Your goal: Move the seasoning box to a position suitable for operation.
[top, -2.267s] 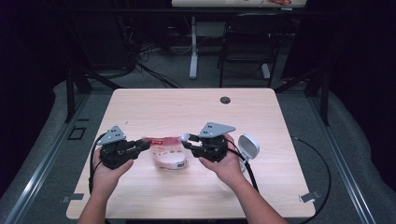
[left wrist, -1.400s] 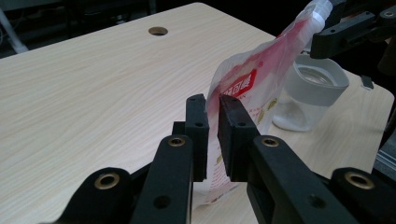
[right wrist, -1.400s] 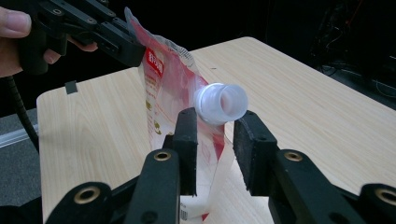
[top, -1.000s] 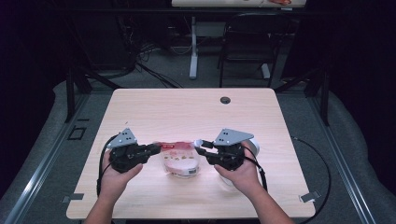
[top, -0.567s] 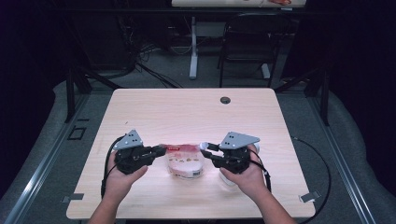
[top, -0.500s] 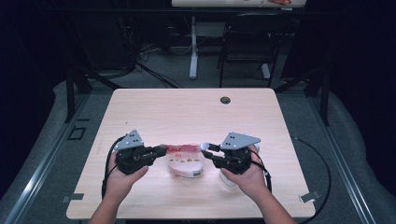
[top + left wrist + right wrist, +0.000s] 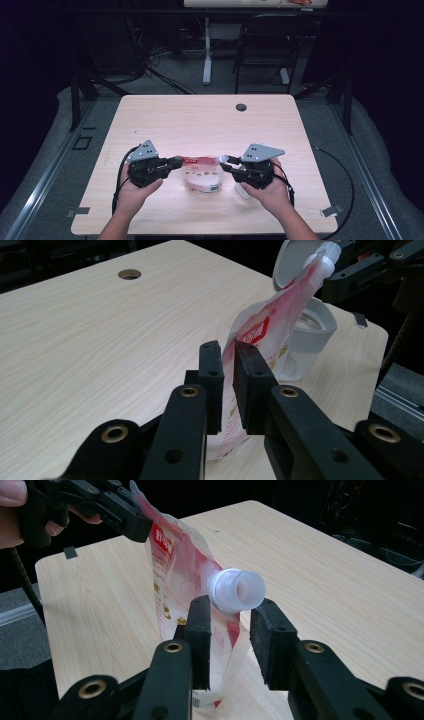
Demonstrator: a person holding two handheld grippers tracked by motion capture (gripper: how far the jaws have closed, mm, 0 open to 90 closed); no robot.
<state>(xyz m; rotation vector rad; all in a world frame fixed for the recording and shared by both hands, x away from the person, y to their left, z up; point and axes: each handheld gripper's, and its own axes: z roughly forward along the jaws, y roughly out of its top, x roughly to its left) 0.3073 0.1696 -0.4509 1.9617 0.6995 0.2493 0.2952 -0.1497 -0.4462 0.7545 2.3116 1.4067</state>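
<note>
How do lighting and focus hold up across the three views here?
High view: the table is evenly lit, the surroundings fall into near black, and the pouch looks soft. Left gripper view: the gripper is sharp, and the white container beyond is slightly soft. Right gripper view: the spout is bright and slightly washed out, against a dark background.

Each set of tongs, left tongs (image 7: 176,161) and right tongs (image 7: 223,163), has a black body with two flat rectangular black jaws, brass-ringed screw holes along each jaw arm, a grey three-cornered plate on top and a black cable trailing behind. Forearms bare.
</note>
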